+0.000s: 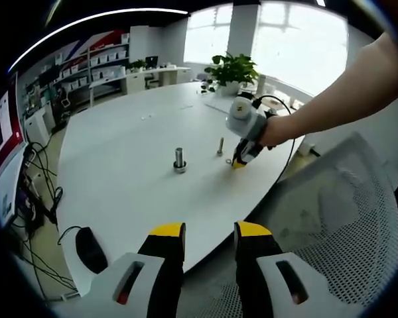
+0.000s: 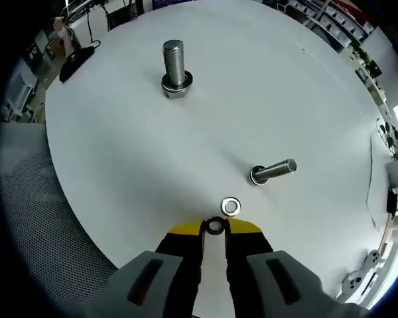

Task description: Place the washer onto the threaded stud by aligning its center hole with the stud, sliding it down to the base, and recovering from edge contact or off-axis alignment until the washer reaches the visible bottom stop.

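Office w/ big white round table point(image 1: 119, 152). Two studs stand on it: large threaded stud point(image 2: 174, 66) far, small stud point(image 2: 273, 171) nearer right. Right gripper point(image 2: 215, 227) is low, jaws pinching a washer point(image 2: 215, 226); second washer point(image 2: 231, 206) lies just beyond the tips. Lift level and centre the hole over the stud before lowering. Left gripper point(image 1: 209, 233) hangs back off the near edge, jaws apart, holding nothing.

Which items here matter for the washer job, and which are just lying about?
Job:
- small washer in right gripper
- thin stud
- second washer
- thick stud, maybe

Lying about:
- potted plant
- mesh chair
- mouse
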A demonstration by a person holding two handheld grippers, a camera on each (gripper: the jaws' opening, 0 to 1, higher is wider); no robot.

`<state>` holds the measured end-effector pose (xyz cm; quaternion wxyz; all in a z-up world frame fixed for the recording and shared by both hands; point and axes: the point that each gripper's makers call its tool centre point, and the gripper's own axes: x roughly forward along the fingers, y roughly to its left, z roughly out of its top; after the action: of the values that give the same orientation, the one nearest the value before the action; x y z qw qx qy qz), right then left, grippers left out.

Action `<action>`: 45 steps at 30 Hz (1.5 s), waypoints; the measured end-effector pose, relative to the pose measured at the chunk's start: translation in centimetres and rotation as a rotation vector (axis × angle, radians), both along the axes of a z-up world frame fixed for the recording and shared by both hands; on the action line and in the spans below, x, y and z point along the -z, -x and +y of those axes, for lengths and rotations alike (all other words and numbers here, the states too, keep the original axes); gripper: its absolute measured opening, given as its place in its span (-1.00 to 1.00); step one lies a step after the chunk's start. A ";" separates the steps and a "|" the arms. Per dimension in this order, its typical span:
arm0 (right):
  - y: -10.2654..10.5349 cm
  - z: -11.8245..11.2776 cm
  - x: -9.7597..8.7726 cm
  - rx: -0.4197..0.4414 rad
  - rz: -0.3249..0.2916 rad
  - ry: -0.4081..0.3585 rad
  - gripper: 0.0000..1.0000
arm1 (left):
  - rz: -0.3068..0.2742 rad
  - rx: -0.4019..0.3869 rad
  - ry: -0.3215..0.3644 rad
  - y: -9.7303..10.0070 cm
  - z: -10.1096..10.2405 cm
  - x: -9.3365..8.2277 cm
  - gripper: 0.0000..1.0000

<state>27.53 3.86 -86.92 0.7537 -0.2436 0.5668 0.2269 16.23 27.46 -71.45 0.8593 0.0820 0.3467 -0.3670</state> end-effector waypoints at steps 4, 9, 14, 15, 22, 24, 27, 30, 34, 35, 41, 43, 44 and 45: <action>0.1 0.0 0.0 0.008 0.004 -0.007 -0.70 | 0.002 0.001 -0.001 0.0 0.0 0.0 -0.45; 0.2 0.0 -0.1 0.024 -0.004 -0.021 -0.70 | 0.003 0.003 -0.002 0.1 0.0 0.0 -0.45; 0.2 0.1 -0.1 -0.003 -0.031 -0.004 -0.71 | 0.002 0.002 -0.003 0.0 0.0 0.1 -0.45; 0.3 0.2 -0.1 -0.017 -0.040 0.002 -0.71 | 0.002 0.002 -0.004 0.0 0.0 0.1 -0.45; 0.1 0.0 -0.1 -0.012 -0.040 -0.018 -0.71 | 0.005 0.003 -0.007 0.1 0.0 0.1 -0.45; 0.1 0.1 -0.1 -0.018 -0.041 -0.021 -0.71 | 0.004 0.002 -0.007 0.1 0.0 0.1 -0.45; 0.1 0.0 -0.2 -0.013 -0.045 -0.032 -0.72 | 0.005 0.002 -0.008 0.1 0.1 0.1 -0.45; 0.1 0.0 -0.2 0.002 -0.039 -0.046 -0.73 | 0.007 0.003 -0.007 0.1 0.0 0.2 -0.45; 0.5 -0.2 -0.8 -0.023 -0.039 -0.027 -0.94 | 0.008 0.007 -0.011 0.1 0.0 0.2 -0.45; 0.6 -0.2 -0.7 -0.004 -0.032 -0.037 -0.94 | 0.008 0.005 -0.010 0.1 0.0 0.2 -0.45; 0.6 -0.5 -0.6 0.000 -0.037 -0.043 -0.93 | 0.005 0.004 -0.008 0.1 0.0 0.2 -0.45; 0.1 -0.5 -1.1 0.025 -0.050 -0.069 -0.93 | 0.003 0.001 -0.009 0.1 0.1 0.1 -0.45; -0.1 -0.4 -1.3 0.030 -0.057 -0.083 -0.93 | 0.003 0.000 -0.009 0.1 0.1 0.1 -0.45; -0.1 -0.4 -1.6 0.034 -0.057 -0.096 -0.93 | 0.003 0.000 -0.010 0.1 0.1 0.1 -0.45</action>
<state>27.66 3.50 -85.35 0.7841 -0.2041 0.5374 0.2340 16.14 27.56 -71.57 0.8584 0.0858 0.3499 -0.3653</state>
